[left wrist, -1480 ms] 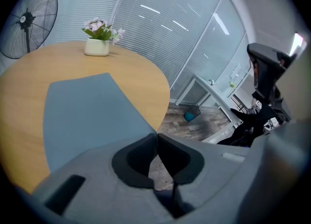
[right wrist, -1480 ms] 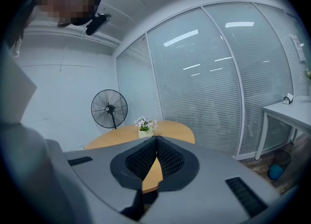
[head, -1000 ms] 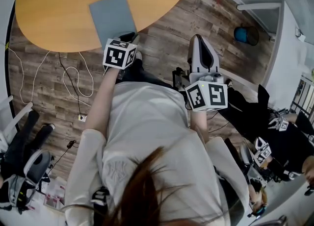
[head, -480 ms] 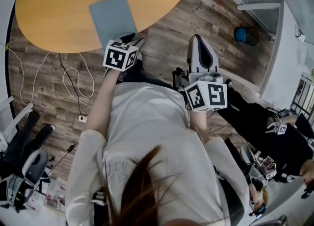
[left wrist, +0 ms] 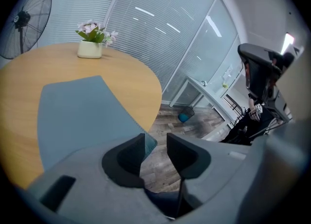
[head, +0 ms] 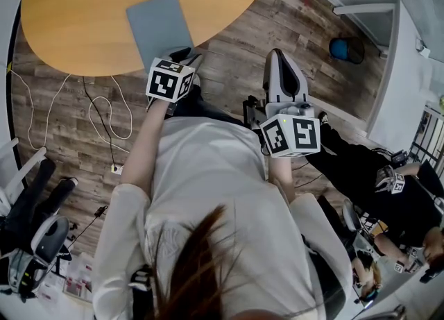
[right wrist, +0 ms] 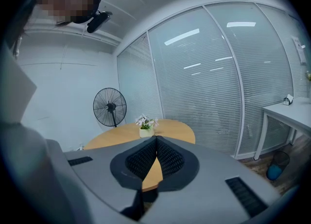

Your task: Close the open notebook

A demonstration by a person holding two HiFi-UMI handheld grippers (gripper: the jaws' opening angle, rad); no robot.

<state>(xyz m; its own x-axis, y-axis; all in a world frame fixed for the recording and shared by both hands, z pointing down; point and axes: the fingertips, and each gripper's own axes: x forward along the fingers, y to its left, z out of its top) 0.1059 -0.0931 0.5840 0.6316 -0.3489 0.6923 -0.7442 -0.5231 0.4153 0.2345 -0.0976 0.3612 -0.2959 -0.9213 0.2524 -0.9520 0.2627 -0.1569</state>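
The person's left arm reaches forward, and the left gripper (head: 189,55) tips down at the near edge of the round wooden table (head: 76,13). Its jaws have just been closing a little, yet stand apart and clamp nothing. The near corner of the grey-blue notebook (head: 159,23) peeps into the gap beside the left-hand jaw. The notebook lies shut and flat, stretching away ahead of that gripper. To the right, the right gripper (head: 277,55) is held off the table, over the plank floor (head: 229,41), pointing almost level, its ribbed pads (right wrist: 169,159) pressed together on nothing. Only the gripper views show the potted flowers (left wrist: 90,43) at the table's far side and the standing fan (left wrist: 22,21) beyond. Only the head view shows the cables (head: 105,121) on the floor under the left arm.
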